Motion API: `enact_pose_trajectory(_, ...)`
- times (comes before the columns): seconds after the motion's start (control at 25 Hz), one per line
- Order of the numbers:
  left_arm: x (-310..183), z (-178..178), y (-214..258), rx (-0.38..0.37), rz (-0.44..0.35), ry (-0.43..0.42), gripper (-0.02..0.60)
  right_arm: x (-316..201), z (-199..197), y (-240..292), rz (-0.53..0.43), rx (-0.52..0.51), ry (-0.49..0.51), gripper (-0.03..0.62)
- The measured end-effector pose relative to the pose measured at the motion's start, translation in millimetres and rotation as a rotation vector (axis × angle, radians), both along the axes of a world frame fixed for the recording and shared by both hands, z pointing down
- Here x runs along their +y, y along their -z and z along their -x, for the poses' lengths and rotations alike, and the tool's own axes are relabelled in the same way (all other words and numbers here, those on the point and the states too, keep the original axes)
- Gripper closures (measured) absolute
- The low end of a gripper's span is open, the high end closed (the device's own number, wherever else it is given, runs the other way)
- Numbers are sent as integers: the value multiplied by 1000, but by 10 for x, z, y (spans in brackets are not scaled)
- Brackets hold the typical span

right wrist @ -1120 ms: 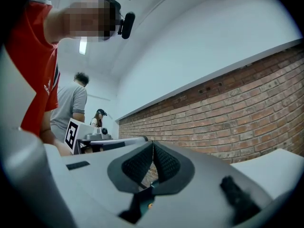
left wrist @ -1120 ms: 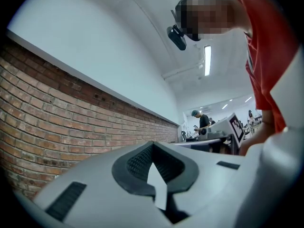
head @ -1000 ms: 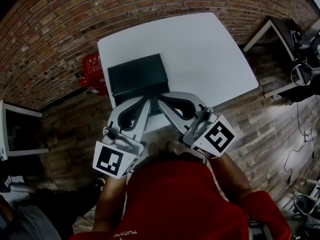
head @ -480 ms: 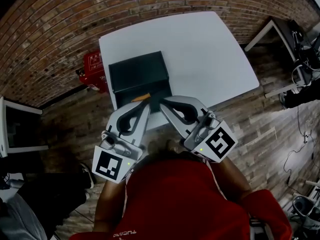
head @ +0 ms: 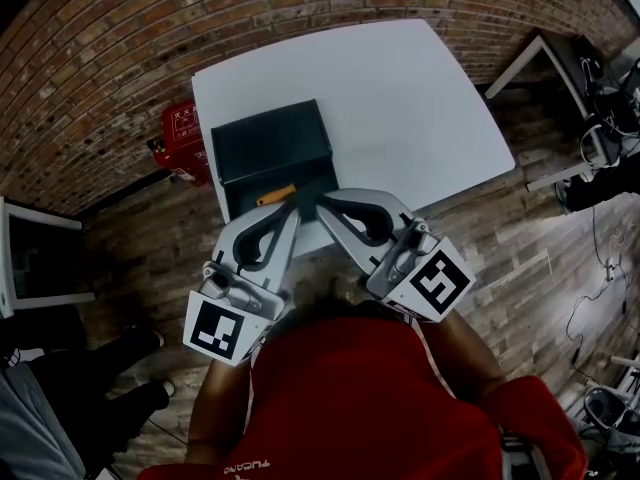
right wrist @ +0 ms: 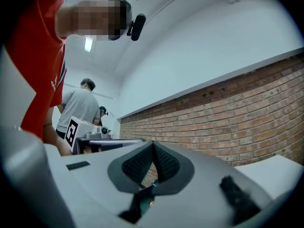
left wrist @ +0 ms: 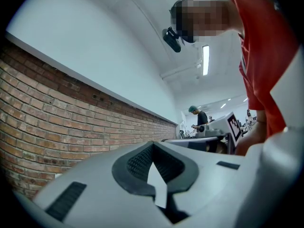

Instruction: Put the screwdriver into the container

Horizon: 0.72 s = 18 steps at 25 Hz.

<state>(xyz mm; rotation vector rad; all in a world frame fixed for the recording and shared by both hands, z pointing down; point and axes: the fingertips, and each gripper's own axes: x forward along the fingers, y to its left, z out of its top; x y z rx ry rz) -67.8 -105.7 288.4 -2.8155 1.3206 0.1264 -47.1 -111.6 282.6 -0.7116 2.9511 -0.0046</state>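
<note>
The dark open container (head: 270,148) stands on the near left part of the white table (head: 400,98). The screwdriver's orange handle (head: 275,195) lies inside it by the near wall; the rest of the tool is hidden. My left gripper (head: 294,206) sits just right of the handle, over the container's near edge, apart from it. My right gripper (head: 321,206) is beside it at the container's near right corner. In the gripper views, the left gripper (left wrist: 151,148) and the right gripper (right wrist: 153,148) both have their pads pressed together, with nothing between them.
A red box (head: 182,133) stands on the floor left of the table, against the brick wall (head: 120,58). Desks and cables (head: 600,118) are at the right. Another person's legs (head: 90,388) show at the lower left.
The orange handle, hidden under the grippers a second ago, now shows in the container. Both grippers have drawn back slightly toward me. The person at the lower left has shifted.
</note>
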Motion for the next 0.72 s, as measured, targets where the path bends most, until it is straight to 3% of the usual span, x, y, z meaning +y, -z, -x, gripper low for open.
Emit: enact_pose_trajectory(0.72,14,-75,23,13,-23,-13,569,20,-21,-18,-5,13,11,563)
